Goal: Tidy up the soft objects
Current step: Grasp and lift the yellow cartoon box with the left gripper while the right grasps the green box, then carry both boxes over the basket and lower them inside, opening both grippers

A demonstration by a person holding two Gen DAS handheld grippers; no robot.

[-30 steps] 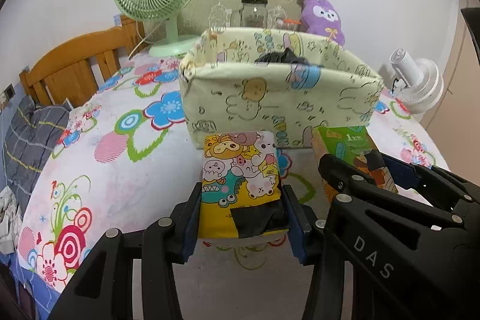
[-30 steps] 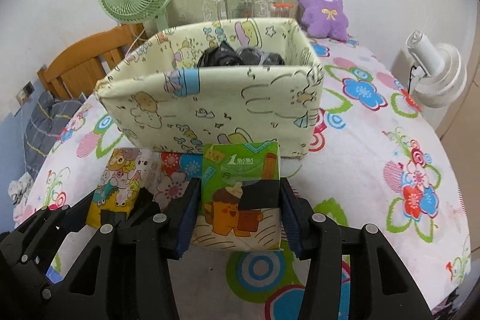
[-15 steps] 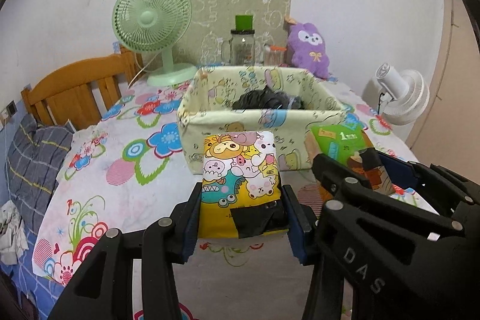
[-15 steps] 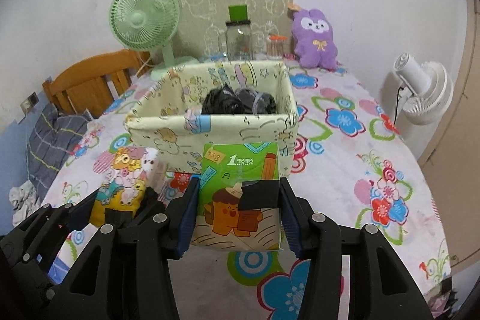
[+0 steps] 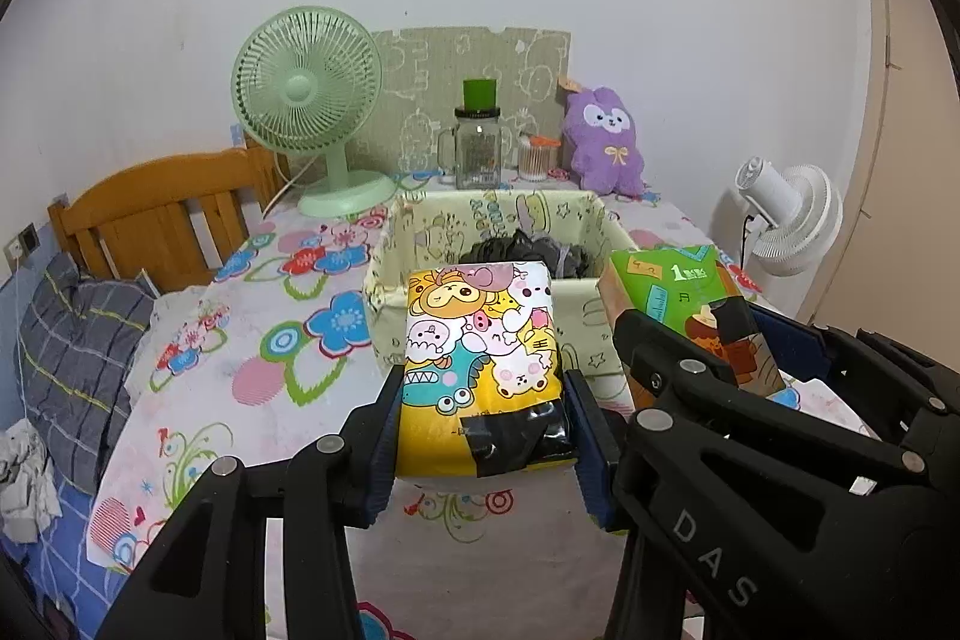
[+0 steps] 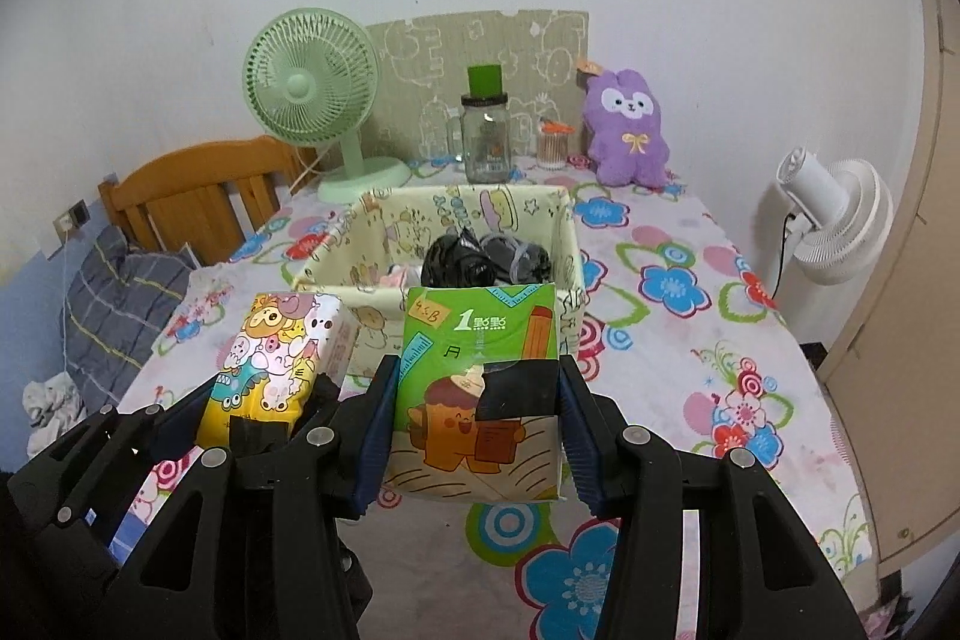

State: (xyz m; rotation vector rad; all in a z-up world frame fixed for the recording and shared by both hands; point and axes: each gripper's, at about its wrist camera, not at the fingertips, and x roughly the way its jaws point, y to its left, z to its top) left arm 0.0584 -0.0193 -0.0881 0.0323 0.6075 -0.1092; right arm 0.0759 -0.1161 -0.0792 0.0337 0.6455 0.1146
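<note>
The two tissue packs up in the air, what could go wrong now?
1. The yellow pack and green pack are soft, so either might slip from its gripper.
2. The left gripper and right gripper are close and could bump.
3. A pack might catch the fabric bin rim.

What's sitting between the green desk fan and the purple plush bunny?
A glass jar with a green lid and a small orange-capped container, clearest in the right wrist view.

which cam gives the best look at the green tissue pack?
Right wrist view. The green tissue pack sits centred between the right gripper pads, its whole printed face visible. The left wrist view shows it only at the right edge, angled, its lower part hidden behind the right gripper's black frame.
</note>
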